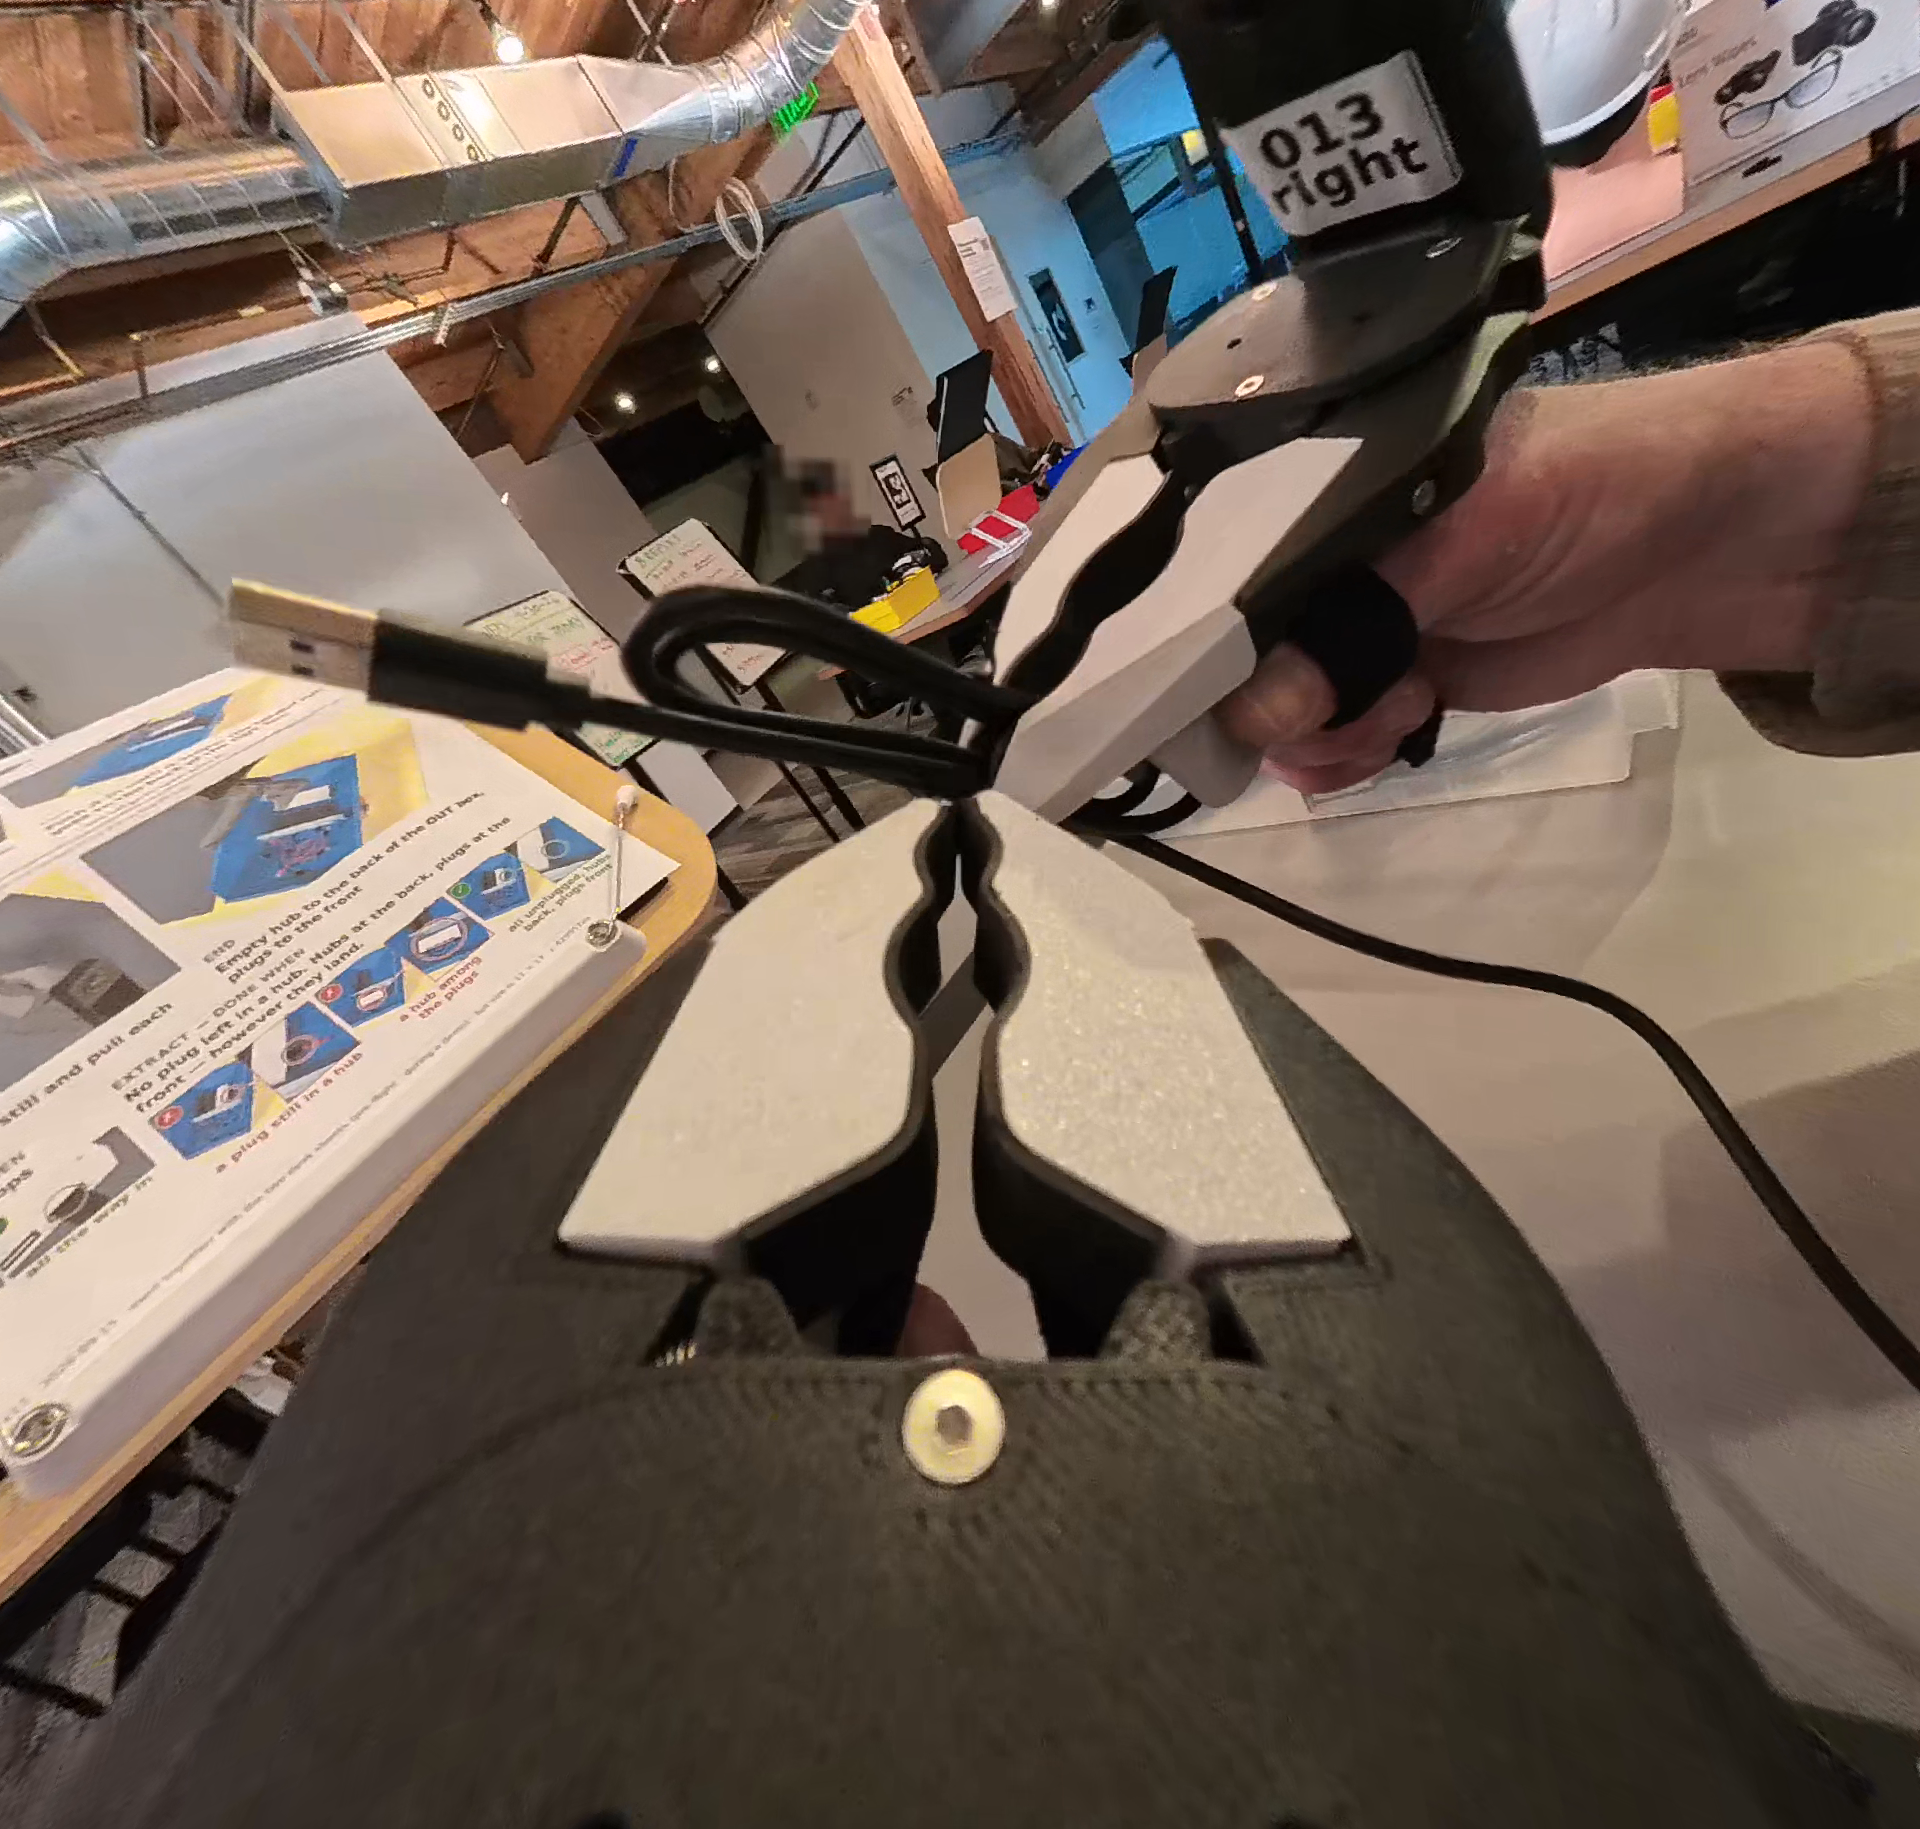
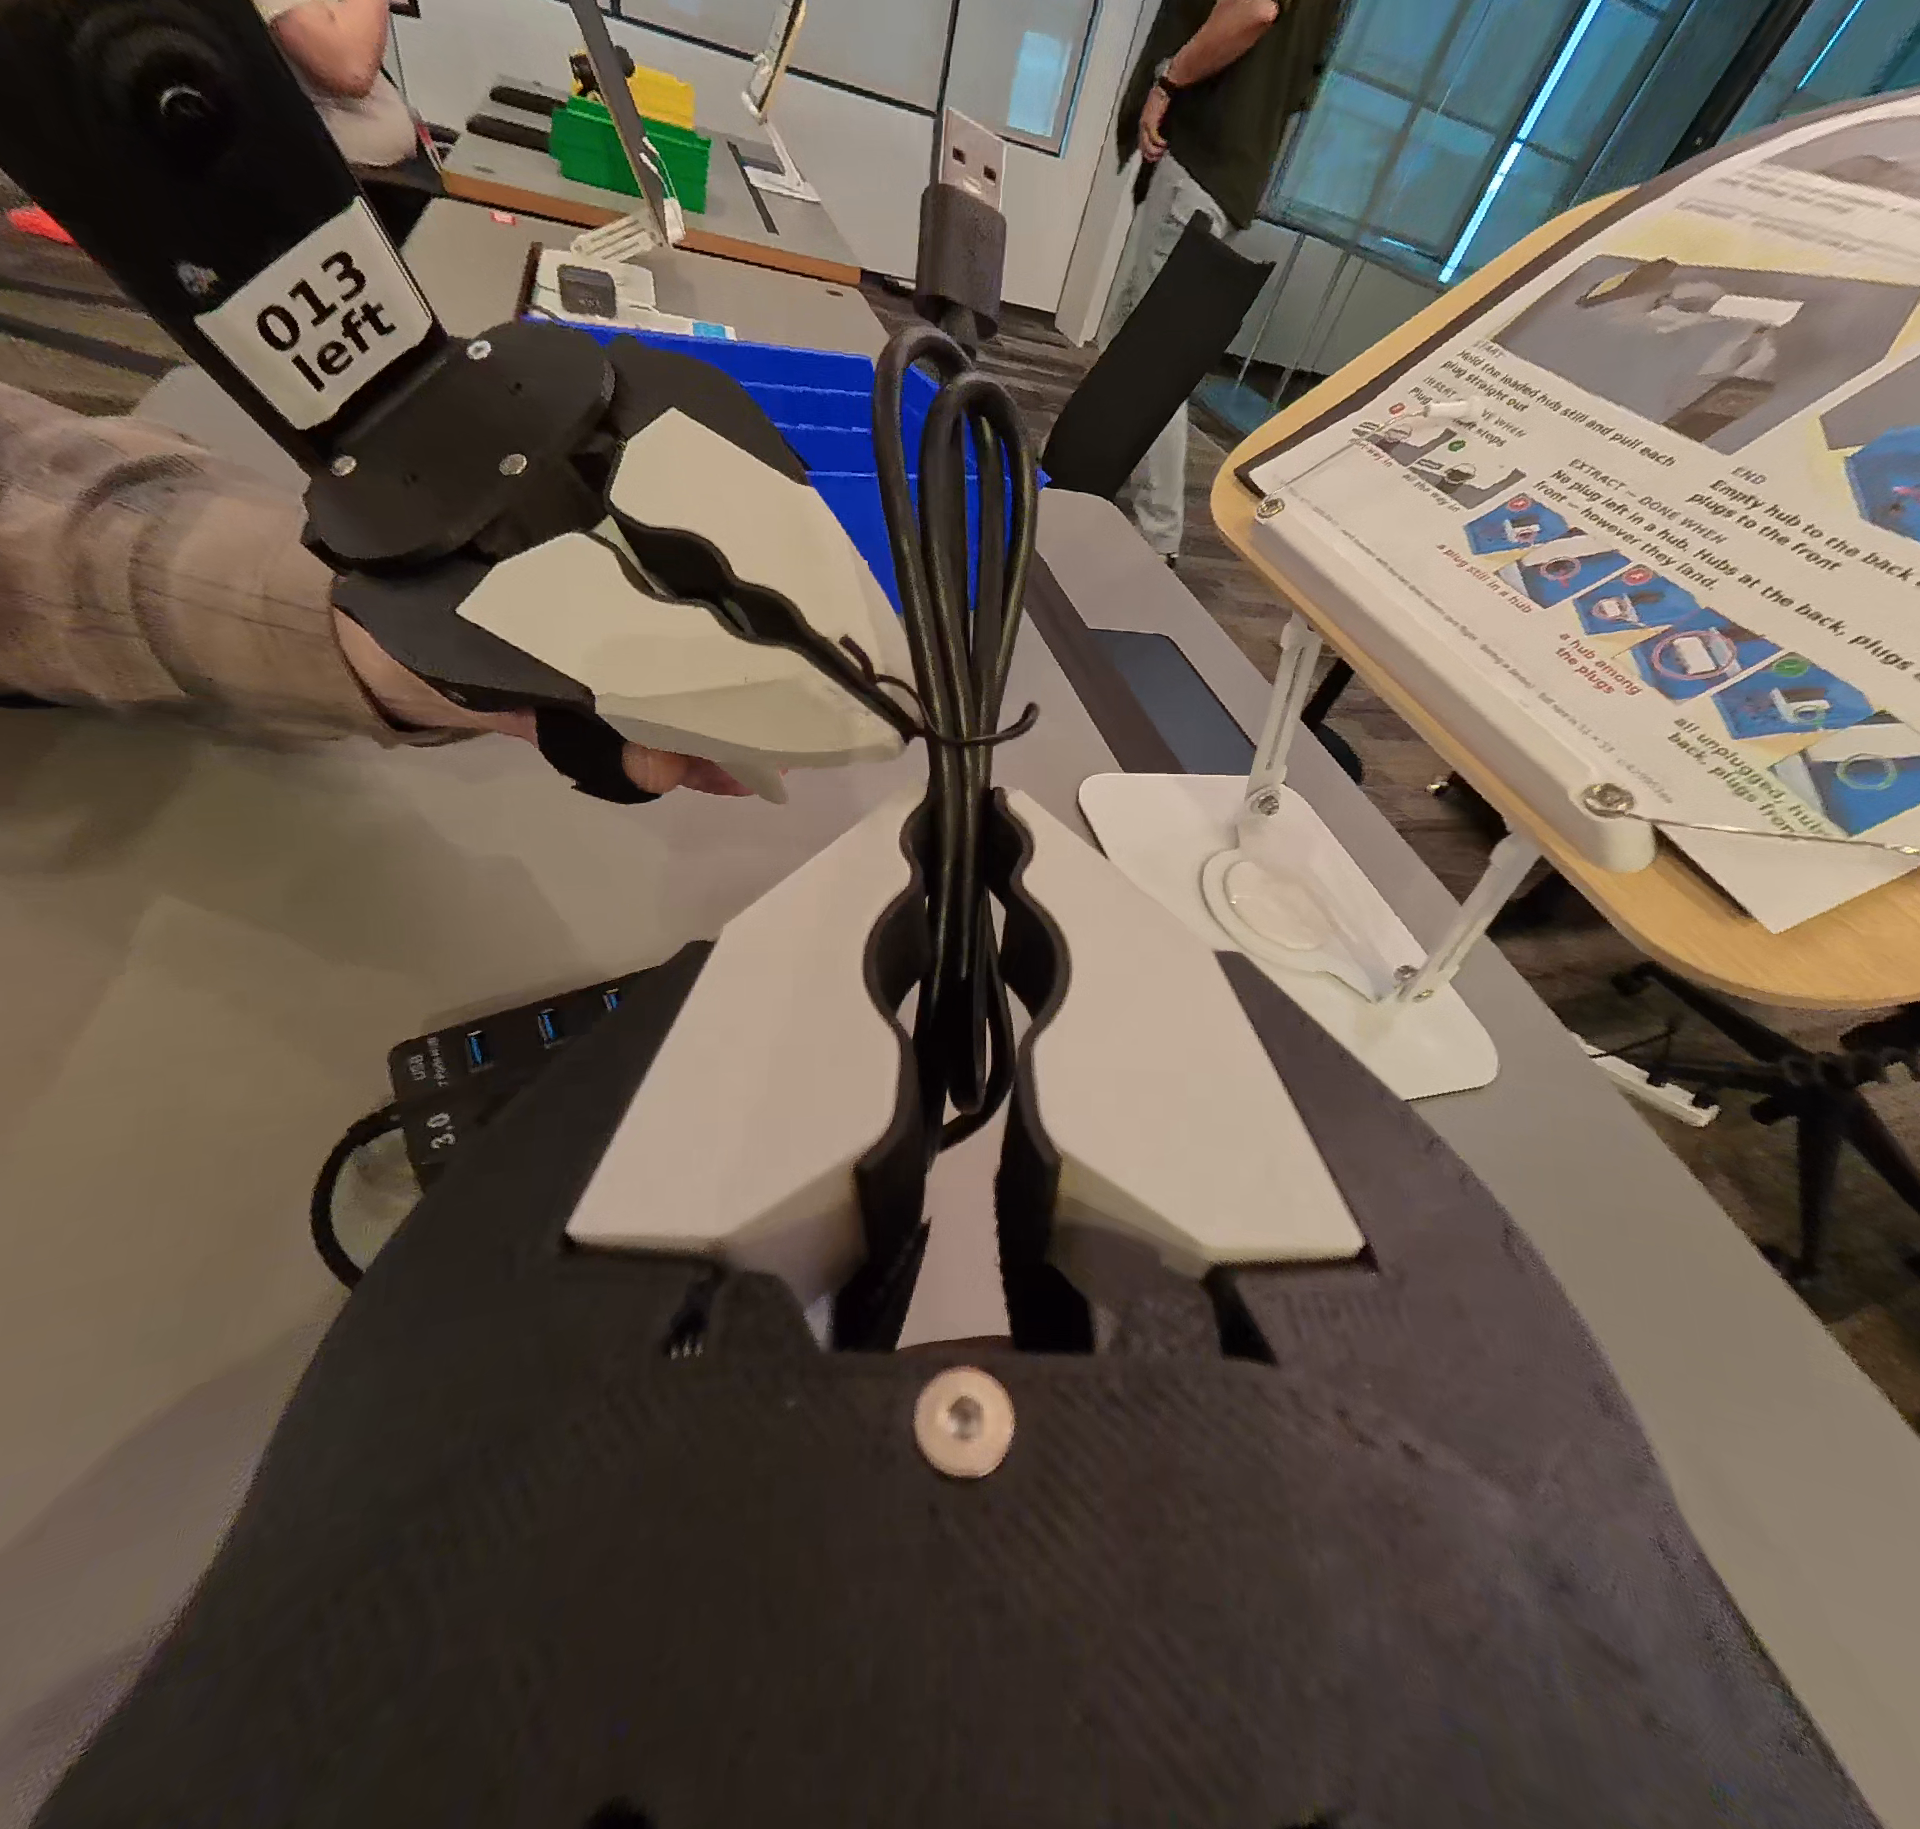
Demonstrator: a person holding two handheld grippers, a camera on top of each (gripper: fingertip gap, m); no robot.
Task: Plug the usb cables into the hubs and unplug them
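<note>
The left gripper (image 2: 902, 730) is pinched shut on the thin twist tie (image 2: 971, 735) around the bundled USB cable (image 2: 961, 574). To its right, the right gripper (image 2: 961, 823) is clamped on the bundle itself, above the tabletop (image 2: 208, 896). The cable looks light, limp and springy; the stiff plug (image 2: 971, 158) is probably the better hold. The bundle's long axis runs along the right gripper's fingers, plug pointing away.

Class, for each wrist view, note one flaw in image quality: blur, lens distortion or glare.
Left wrist view: the USB plug is slightly soft, and wide-angle bending curves the ceiling ducts. Right wrist view: the bundled cable is sharp, while the instruction sheet bows outward.
</note>
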